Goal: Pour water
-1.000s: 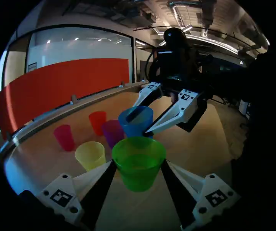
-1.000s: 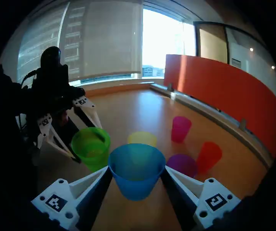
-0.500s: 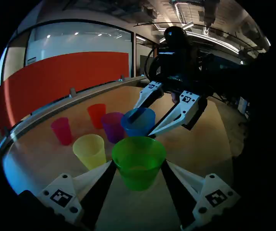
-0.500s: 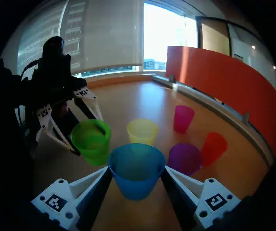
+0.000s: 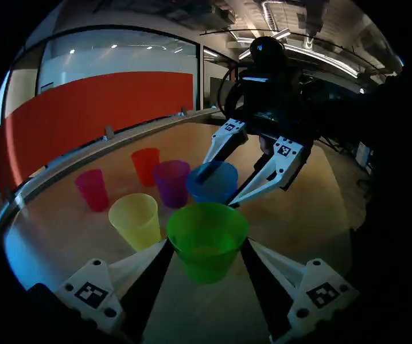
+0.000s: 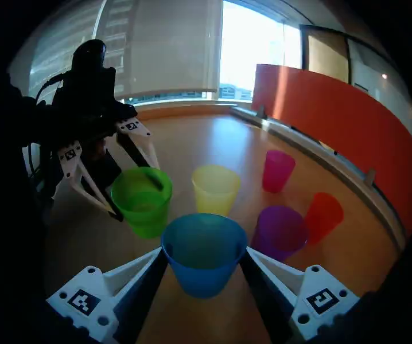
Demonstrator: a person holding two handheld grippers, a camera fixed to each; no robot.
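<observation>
Left gripper view: the green cup (image 5: 207,232), seemingly with a little water in it, was held upright, clamped by the left gripper (image 5: 206,247). The blue cup (image 6: 204,246) was held upright nearby, clamped by the right gripper (image 6: 204,259). Pouring was judged not yet begun; tilting was left.

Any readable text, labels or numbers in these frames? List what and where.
No readable text anywhere.
Square black-and-white markers on left gripper and right gripper fingers: patterns only, no letters.
Small wall sign: too small to read.
No print visible on green cup or blue cup.
</observation>
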